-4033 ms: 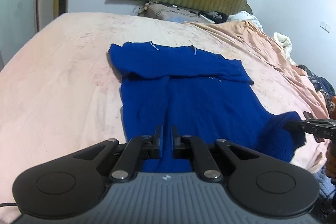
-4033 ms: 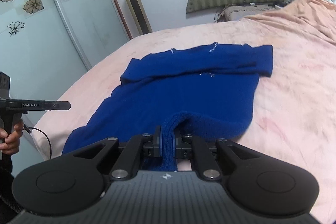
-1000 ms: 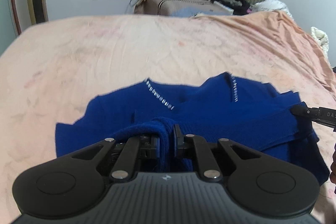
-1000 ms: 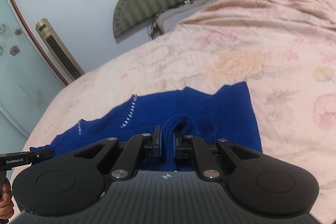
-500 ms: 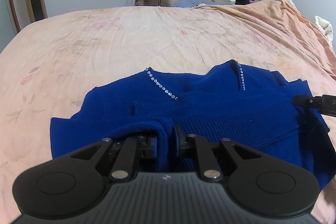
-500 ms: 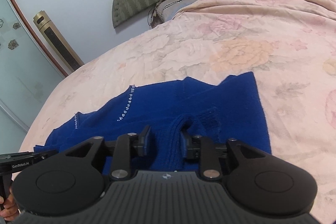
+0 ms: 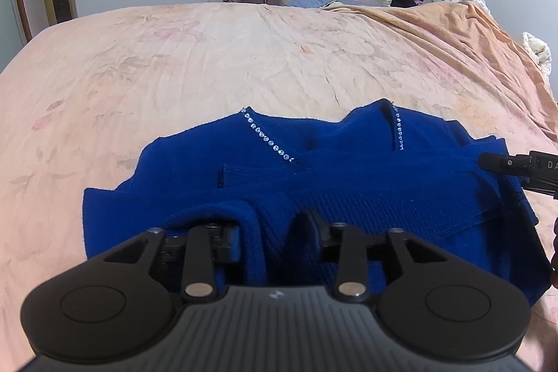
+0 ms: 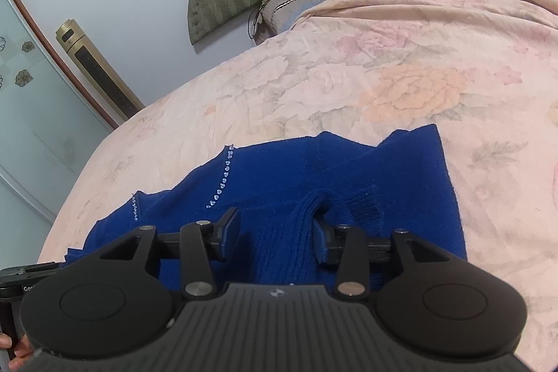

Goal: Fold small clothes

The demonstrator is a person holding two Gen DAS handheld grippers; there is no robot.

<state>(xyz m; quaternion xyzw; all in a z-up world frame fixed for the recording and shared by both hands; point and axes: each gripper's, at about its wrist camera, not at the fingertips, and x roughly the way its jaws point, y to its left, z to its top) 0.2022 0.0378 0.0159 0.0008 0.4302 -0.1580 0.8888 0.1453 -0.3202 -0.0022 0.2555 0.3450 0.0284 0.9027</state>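
Jaws of my left gripper [image 7: 275,237] and right gripper [image 8: 275,232] gape wide, gripping nothing; blue sweater [image 7: 348,176] lies folded between and ahead on the bed [image 7: 209,58].

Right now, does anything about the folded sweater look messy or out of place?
Mostly tidy, but the blue sweater isn't lying flat. A ridge of fabric stands up between the open left gripper fingers, and another between the open right gripper fingers. The folded-up hem also sits slightly askew across the chest.
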